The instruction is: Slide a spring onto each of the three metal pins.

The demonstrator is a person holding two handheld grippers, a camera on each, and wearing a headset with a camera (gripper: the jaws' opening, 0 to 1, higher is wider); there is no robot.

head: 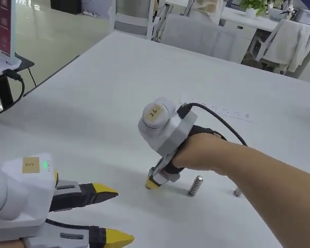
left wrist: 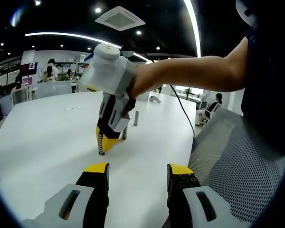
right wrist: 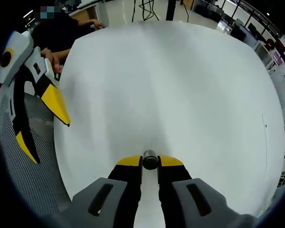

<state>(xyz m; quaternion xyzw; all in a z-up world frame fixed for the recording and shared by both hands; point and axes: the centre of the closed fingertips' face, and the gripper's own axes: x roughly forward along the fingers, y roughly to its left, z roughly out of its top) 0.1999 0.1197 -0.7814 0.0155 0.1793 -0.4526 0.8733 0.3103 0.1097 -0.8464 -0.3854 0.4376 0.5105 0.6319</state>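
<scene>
My right gripper points straight down at the white table, held in a hand. It is shut on a metal spring, seen end-on between the yellow tips of my right gripper. In the left gripper view that spring stands upright on the table beside the tips of the right gripper. A second upright spring stands just right of it, and a shorter metal piece lies farther right. My left gripper hovers open at the lower left, its jaws holding nothing.
The table's near edge runs beside a grey mesh chair. A black cable trails from the right gripper over the forearm. Desks and chairs stand beyond the far edge.
</scene>
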